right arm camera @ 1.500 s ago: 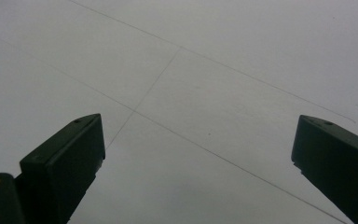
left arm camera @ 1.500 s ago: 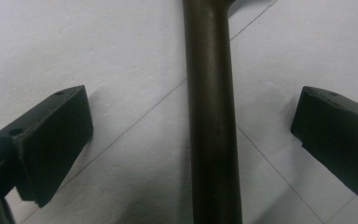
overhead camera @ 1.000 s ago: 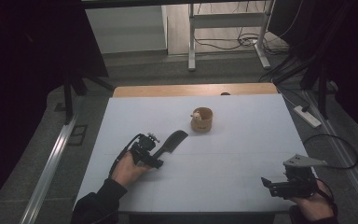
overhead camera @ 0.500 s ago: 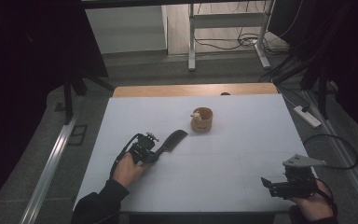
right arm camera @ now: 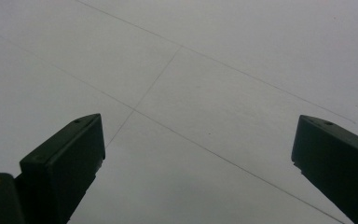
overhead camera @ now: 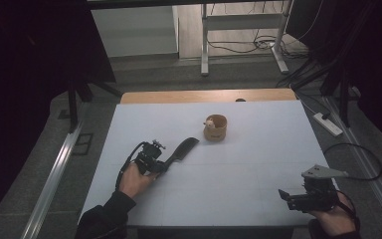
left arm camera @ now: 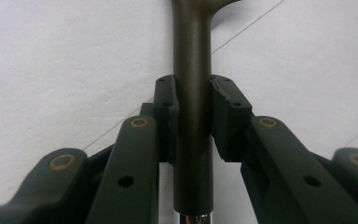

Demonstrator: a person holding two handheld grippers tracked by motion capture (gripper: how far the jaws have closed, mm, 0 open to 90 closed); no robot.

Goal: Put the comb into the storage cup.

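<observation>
The comb point(overhead camera: 180, 151) is clamped by its slim handle in the left hand-held gripper point(left arm camera: 193, 116). It's probably light, stiff, a bit slick. The right hand-held gripper point(right arm camera: 198, 154) is kept wide, empty.

Left gripper point(overhead camera: 155, 163) gripping black comb point(overhead camera: 181, 150)

The left hand point(overhead camera: 135, 181) reached in from the bottom left, forearm angled up and to the right, and held the left gripper point(overhead camera: 165, 164) low over the table with its jaws pointing up and right. Those jaws had just been closing, and in the left gripper view the pads point(left arm camera: 167, 112) pressed on both sides of a dark handle point(left arm camera: 192, 84). The right hand point(overhead camera: 334, 219) sat at the bottom right corner, its right gripper point(overhead camera: 283, 195) pointing left, jaws spread wide apart with nothing between them.
</observation>
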